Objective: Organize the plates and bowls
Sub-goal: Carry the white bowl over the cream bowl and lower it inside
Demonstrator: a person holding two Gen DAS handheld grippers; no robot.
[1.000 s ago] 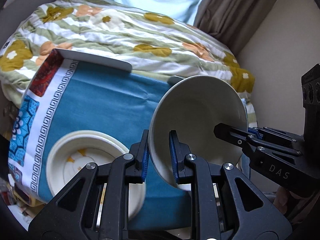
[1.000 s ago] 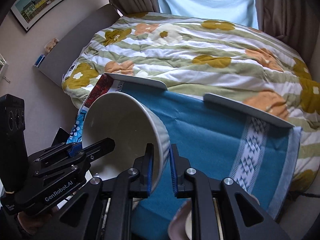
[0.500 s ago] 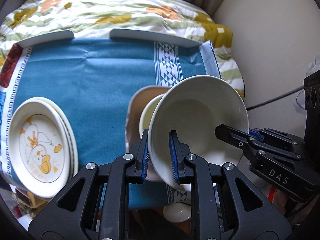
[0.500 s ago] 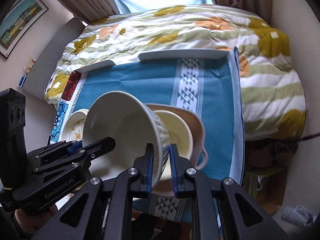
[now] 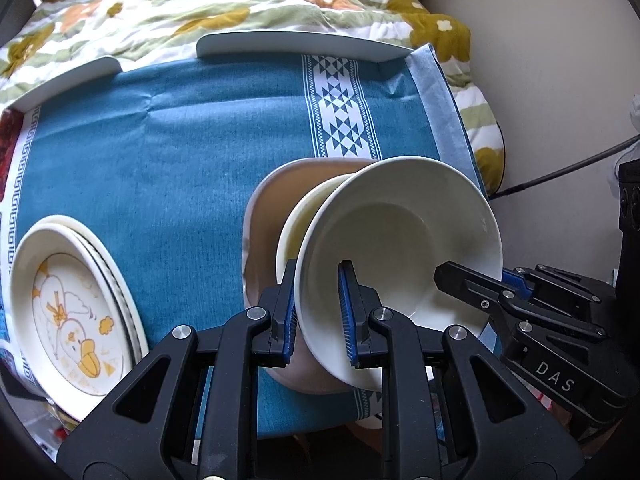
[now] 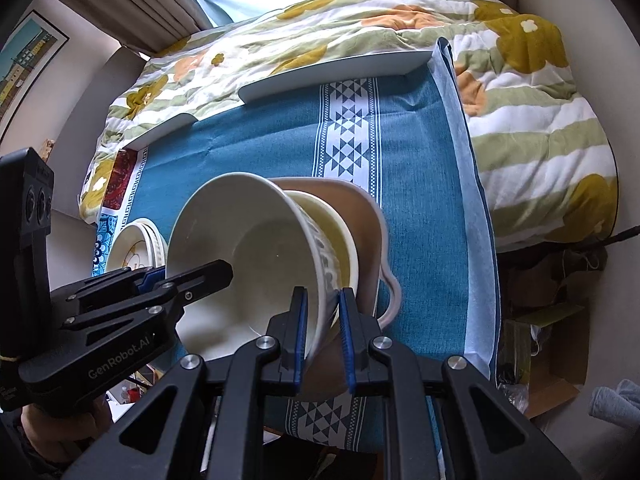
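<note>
Cream-white ceramic is filling both views: a deep bowl (image 5: 404,240) is hanging tilted between the two grippers. The left gripper (image 5: 318,312) is pinching one side of its rim, one finger inside and one outside, and the right gripper (image 6: 323,332) is clamping the opposite side the same way. Right beneath it, a pale yellow bowl (image 6: 340,236) is nesting inside a tan handled dish (image 6: 370,232) on the blue patterned cloth (image 5: 180,152) covering the bench. Well apart, near the cloth's left edge, stacked duck-print plates (image 5: 72,312) are sitting. A floral quilt (image 5: 224,4) is lying beyond.
</note>
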